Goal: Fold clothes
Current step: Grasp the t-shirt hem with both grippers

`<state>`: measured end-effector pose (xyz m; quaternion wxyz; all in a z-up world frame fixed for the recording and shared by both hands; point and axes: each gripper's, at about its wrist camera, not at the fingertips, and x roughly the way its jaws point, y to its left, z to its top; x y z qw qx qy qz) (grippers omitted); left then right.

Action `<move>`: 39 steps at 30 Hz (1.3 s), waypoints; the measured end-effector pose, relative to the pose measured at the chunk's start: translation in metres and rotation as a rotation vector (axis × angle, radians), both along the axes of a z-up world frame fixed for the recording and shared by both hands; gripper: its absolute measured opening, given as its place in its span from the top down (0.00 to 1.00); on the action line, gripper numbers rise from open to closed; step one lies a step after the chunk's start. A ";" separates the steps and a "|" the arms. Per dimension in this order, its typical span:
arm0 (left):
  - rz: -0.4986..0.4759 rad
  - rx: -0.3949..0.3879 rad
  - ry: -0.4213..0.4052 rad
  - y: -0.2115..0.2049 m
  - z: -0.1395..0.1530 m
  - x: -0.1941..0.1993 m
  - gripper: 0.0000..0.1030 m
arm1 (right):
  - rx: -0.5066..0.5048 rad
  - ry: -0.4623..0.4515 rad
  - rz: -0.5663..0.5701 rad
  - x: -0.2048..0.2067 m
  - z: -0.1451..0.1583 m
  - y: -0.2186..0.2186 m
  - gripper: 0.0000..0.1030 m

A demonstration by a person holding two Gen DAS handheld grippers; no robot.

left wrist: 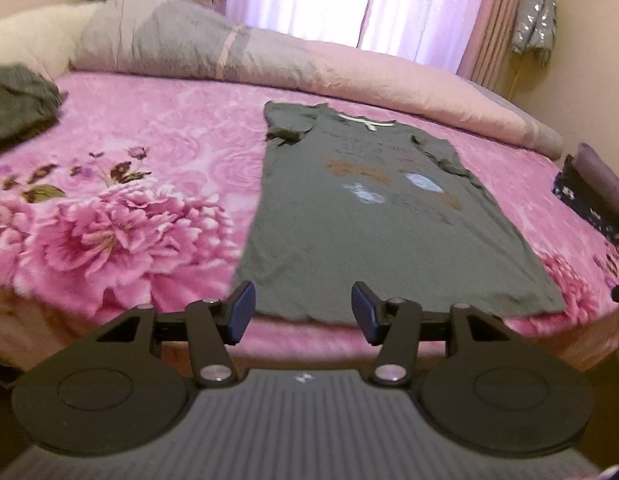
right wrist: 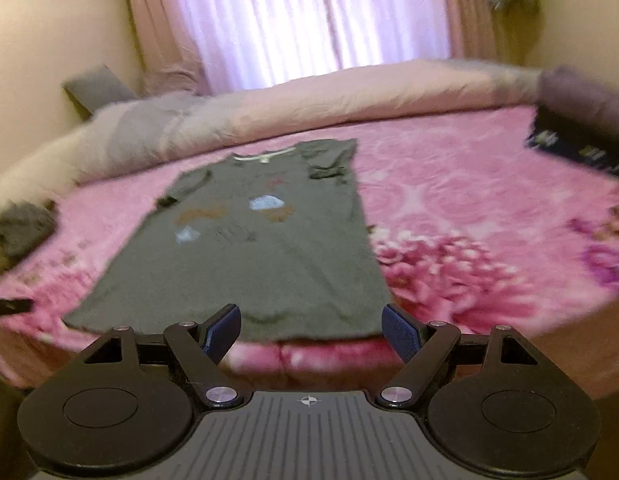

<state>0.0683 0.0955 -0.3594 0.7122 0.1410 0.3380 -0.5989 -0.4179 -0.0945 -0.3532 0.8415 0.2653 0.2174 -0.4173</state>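
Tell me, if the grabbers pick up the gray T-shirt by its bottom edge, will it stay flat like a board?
Probably not. The gray T-shirt lies limp on the pink floral bedspread with a rumpled sleeve, so it looks soft and would likely droop and fold. It seems thin, so probably light. Both the left gripper and right gripper are open near its hem.

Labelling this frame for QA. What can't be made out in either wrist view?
- Print on the grey T-shirt: wording too small and blurred in both views.
- Dark garment at the bed's left: cut by the left wrist frame edge, blurred in the right wrist view.
- Dark patterned item at the bed's right: motion-blurred, cut off by the edge.
- Left gripper and right gripper: open, empty; hem contact unclear.
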 end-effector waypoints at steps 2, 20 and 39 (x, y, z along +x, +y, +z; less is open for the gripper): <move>-0.011 0.016 0.053 -0.023 -0.014 0.031 0.58 | 0.073 -0.059 0.006 -0.008 -0.011 -0.036 0.22; -0.089 0.068 0.694 -0.093 -0.111 0.158 0.65 | 0.683 -0.403 0.105 -0.066 -0.107 -0.196 0.32; -0.162 0.171 0.831 -0.111 -0.135 0.148 0.92 | 0.804 -0.400 0.271 -0.043 -0.126 -0.203 0.61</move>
